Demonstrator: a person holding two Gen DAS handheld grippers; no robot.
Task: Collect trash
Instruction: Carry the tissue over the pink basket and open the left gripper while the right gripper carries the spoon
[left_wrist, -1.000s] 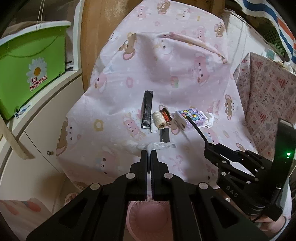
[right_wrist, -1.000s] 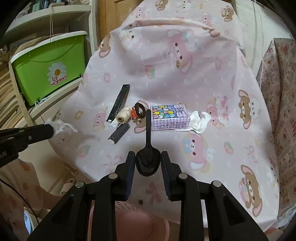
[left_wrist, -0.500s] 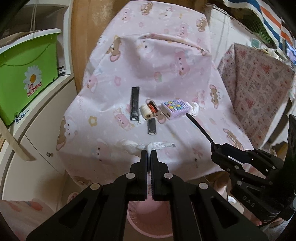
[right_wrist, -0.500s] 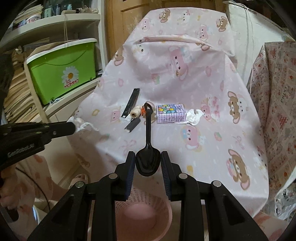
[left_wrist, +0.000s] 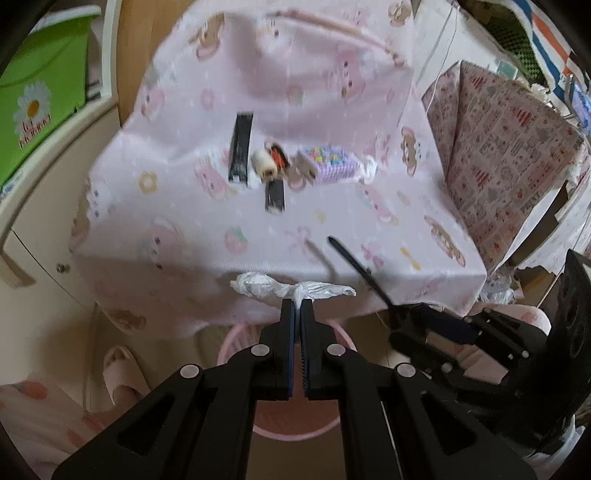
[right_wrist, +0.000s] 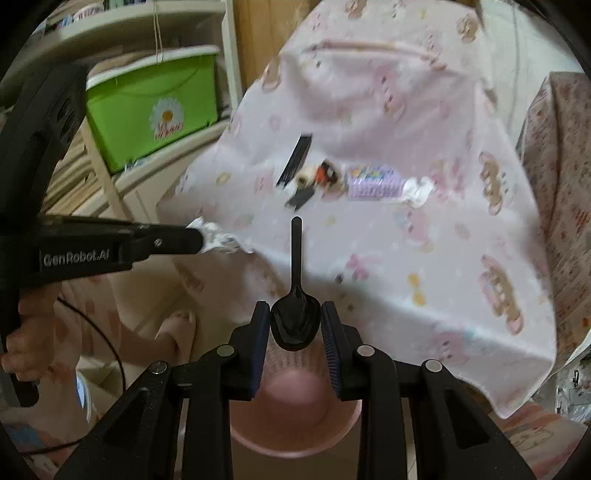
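My left gripper (left_wrist: 297, 304) is shut on a crumpled white tissue (left_wrist: 266, 287), which hangs just off the near edge of the pink bear-print tablecloth (left_wrist: 184, 206). A pink waste basket (left_wrist: 236, 334) stands on the floor right below it. My right gripper (right_wrist: 294, 325) is shut on the bowl of a black plastic spoon (right_wrist: 295, 321), whose handle points away toward the table. The same basket (right_wrist: 295, 410) lies under it. From the right wrist view, the left gripper (right_wrist: 197, 238) enters from the left with the tissue (right_wrist: 218, 240).
On the cloth lie a black strip (left_wrist: 240, 151), a cream thread spool (left_wrist: 263, 165), a small black piece (left_wrist: 275, 195), a purple patterned box (left_wrist: 328, 166) and another white tissue (right_wrist: 417, 190). A green bin (right_wrist: 147, 110) sits on a shelf at left. A slippered foot (left_wrist: 118, 373) is beside the basket.
Both grippers have pulled back from the table toward its near edge, still holding the tissue and the spoon. The pink basket has come further into view beneath them.
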